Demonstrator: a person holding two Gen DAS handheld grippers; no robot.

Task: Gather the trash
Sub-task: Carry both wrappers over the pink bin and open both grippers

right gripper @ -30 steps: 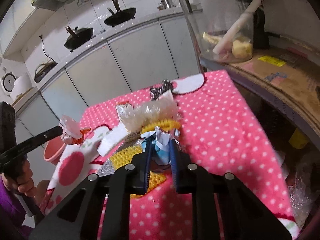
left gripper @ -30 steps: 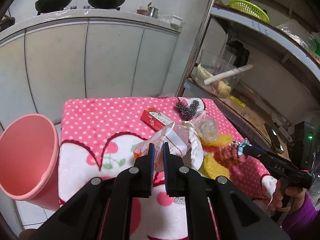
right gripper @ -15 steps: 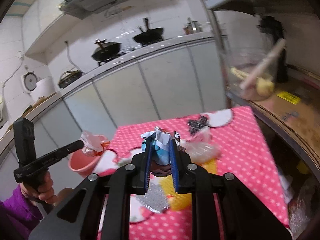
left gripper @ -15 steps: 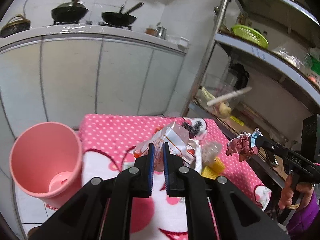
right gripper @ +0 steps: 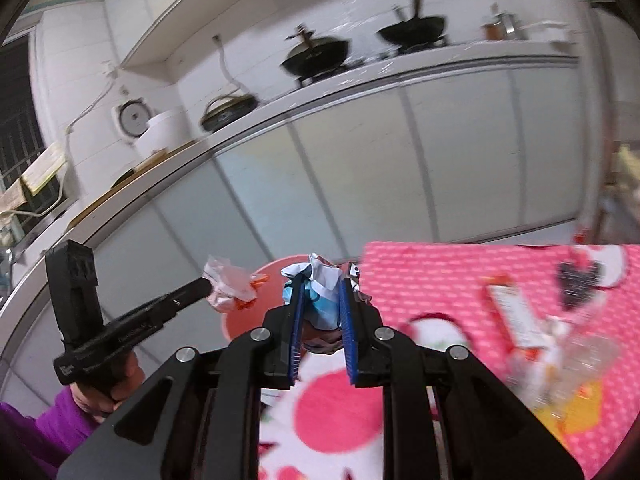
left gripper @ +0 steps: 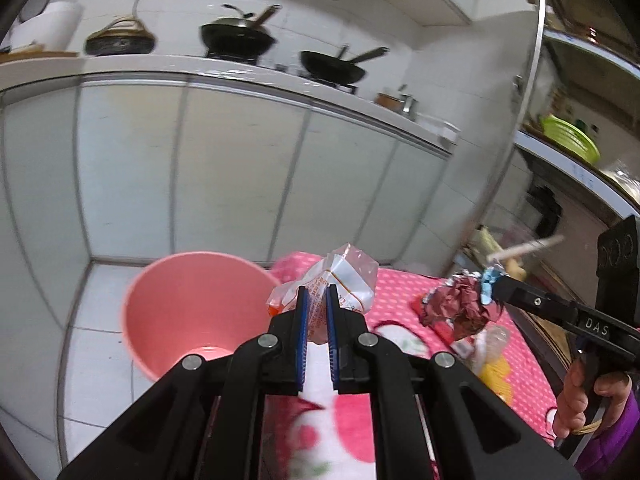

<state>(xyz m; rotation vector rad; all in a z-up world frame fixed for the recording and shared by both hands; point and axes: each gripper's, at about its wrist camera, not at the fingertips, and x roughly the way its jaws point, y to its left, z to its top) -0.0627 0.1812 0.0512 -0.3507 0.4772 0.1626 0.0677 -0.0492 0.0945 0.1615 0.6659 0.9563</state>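
Kitchen setting: white cabinets, 2 black woks [left gripper: 236, 38] on the stove behind. Pink polka-dot cloth [right gripper: 440, 276] covers the counter, with wrappers scattered at its right. Left gripper [left gripper: 315, 312] fingers clenched on a clear plastic wrapper [left gripper: 344, 276], held beside the pink bin [left gripper: 192, 312]. Right gripper [right gripper: 322, 312] fingers clamp a crumpled foil wad [right gripper: 324, 280] above the cloth edge, near the bin.

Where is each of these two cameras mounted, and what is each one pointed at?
Left wrist view: sits on the left tool, looking past its clear wrapper at the pink bin; the right hand shows.
Right wrist view: sits on the right tool, holding a crumpled wad, facing the cabinets; the left hand shows.
Both share the bin, the pink cloth and the woks.
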